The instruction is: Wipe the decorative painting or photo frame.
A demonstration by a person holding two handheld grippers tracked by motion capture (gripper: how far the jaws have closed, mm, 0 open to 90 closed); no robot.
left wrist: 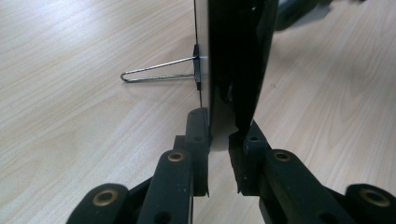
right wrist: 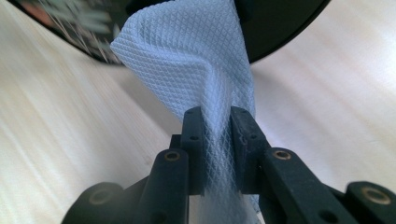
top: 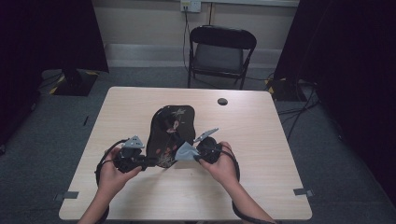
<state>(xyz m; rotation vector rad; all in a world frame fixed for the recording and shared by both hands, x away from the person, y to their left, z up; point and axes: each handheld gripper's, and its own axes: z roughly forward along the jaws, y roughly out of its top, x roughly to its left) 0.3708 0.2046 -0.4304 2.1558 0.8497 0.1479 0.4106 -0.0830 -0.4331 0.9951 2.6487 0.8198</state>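
- High view first: a dark glossy mirror with a flower pattern stands tilted near the middle of the bench, with both hands at its near edge.
- Left tongs sit at the mirror's near-left corner; in the left gripper view they are clamped on the thin edge of the mirror, one pad on each face, holding it upright.
- Behind the mirror a wire stand sticks out from a small clip and reaches toward the bench.
- Right tongs are at the mirror's near-right edge, pinched on a white wiping cloth; the right gripper view shows the cloth bunched between the pads, its free end draped against the mirror's dark rim.
- My read: the step in hand is wiping the mirror's face with the cloth.
- To do it well, keep the left grip firm and steady so the mirror does not pivot or slide under the pressure.
- Lead with the loose fold of cloth, not the hard tong tips, so the glass is not scratched.
- Light, even strokes away from the held corner look safest; pushing hard could tip the mirror back on its stand.
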